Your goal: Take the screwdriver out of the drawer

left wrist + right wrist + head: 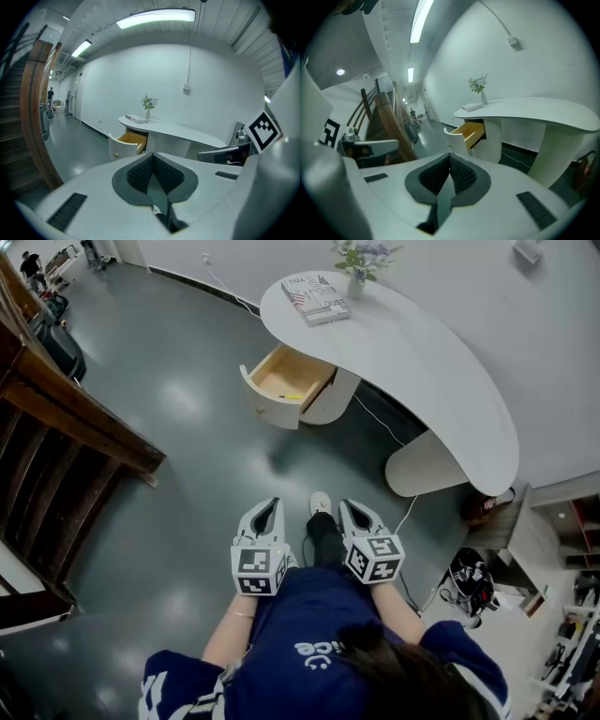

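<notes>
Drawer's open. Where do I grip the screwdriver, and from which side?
Come down through the open top of the drawer; its walls block every side. The screwdriver seems to be the thin yellow sliver lying flat by the front panel, so set the jaws across its length, mid-body. Handle and shaft can't be told apart. Open one first: left gripper and right gripper are shut.

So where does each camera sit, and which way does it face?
Head view: on the person's head, looking steeply down at drawer and desk; shows left gripper, right gripper, forearms.
Left gripper view: on the left gripper, facing the desk along its shut fingers.
Right gripper view: likewise, along the right gripper's shut fingers.
All share the open drawer.
</notes>
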Demonstrator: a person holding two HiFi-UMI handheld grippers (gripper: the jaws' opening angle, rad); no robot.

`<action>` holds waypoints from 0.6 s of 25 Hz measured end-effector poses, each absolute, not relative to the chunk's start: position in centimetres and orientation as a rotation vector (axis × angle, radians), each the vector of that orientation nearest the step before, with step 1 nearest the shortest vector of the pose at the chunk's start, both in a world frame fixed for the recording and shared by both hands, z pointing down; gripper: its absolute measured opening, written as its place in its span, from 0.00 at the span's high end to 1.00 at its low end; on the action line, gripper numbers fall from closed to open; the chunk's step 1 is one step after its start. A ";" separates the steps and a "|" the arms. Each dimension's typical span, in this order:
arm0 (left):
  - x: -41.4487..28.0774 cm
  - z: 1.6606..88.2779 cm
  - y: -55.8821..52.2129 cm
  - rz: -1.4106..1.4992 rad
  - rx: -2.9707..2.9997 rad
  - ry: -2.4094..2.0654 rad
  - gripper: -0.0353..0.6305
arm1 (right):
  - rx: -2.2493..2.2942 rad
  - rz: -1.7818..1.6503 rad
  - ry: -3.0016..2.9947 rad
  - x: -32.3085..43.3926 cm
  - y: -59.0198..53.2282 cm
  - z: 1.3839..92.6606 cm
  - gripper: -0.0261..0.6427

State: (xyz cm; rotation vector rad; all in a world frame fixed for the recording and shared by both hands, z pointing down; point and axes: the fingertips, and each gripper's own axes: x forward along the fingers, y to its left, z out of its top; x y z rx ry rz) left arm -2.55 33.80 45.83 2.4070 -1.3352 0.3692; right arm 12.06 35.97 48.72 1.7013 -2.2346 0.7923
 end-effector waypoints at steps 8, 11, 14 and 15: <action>-2.6 45.2 27.4 0.373 2.346 -1.468 0.94 | 1.523 0.846 -2.366 11.2 27.6 48.8 0.95; -2.1 45.0 25.0 0.373 2.321 -1.492 0.94 | 1.421 0.916 -2.420 11.0 24.6 48.9 0.95; -1.5 45.2 22.6 0.376 2.283 -1.525 0.94 | 1.346 0.955 -2.451 11.3 21.8 49.2 0.95; -1.2 45.3 21.9 0.377 2.270 -1.535 0.94 | 1.335 0.956 -2.455 11.6 20.9 49.2 0.95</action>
